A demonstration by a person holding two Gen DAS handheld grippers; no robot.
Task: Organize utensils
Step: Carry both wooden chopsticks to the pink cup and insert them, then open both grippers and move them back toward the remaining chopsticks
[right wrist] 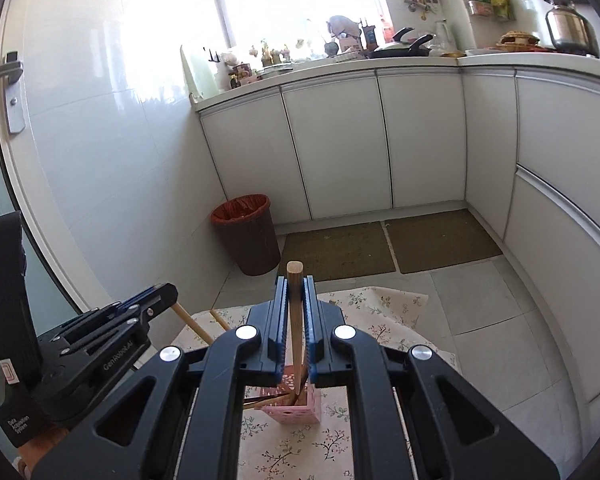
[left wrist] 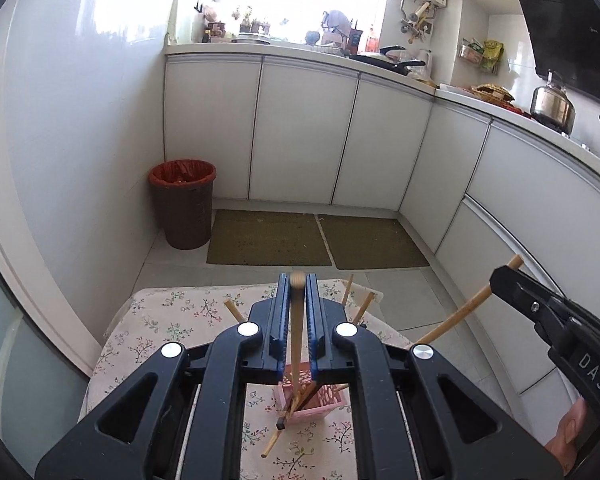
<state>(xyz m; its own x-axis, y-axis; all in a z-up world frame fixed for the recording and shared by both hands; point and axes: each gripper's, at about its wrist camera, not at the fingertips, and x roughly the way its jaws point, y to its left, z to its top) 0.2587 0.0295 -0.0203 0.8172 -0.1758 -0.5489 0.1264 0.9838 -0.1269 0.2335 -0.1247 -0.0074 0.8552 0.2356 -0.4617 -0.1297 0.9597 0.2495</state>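
Note:
My left gripper (left wrist: 298, 280) is shut on a wooden chopstick (left wrist: 297, 332) whose lower end reaches into the pink perforated holder (left wrist: 320, 404) on the floral cloth. My right gripper (right wrist: 295, 280) is shut on another wooden chopstick (right wrist: 295, 320), its lower end also in the pink holder (right wrist: 296, 410). Both grippers hover above the holder. The right gripper shows in the left wrist view (left wrist: 508, 276) with its chopstick (left wrist: 460, 316); the left gripper shows in the right wrist view (right wrist: 160, 296). Several more chopsticks (left wrist: 360, 306) lean out of the holder, and one (left wrist: 274, 438) lies on the cloth.
The small table with the floral cloth (left wrist: 172, 320) stands in a kitchen. A brown bin with a red liner (left wrist: 183, 204) is by the wall. White cabinets (left wrist: 300, 132), two floor mats (left wrist: 316, 242) and a cluttered counter with a kettle (left wrist: 553, 100) lie beyond.

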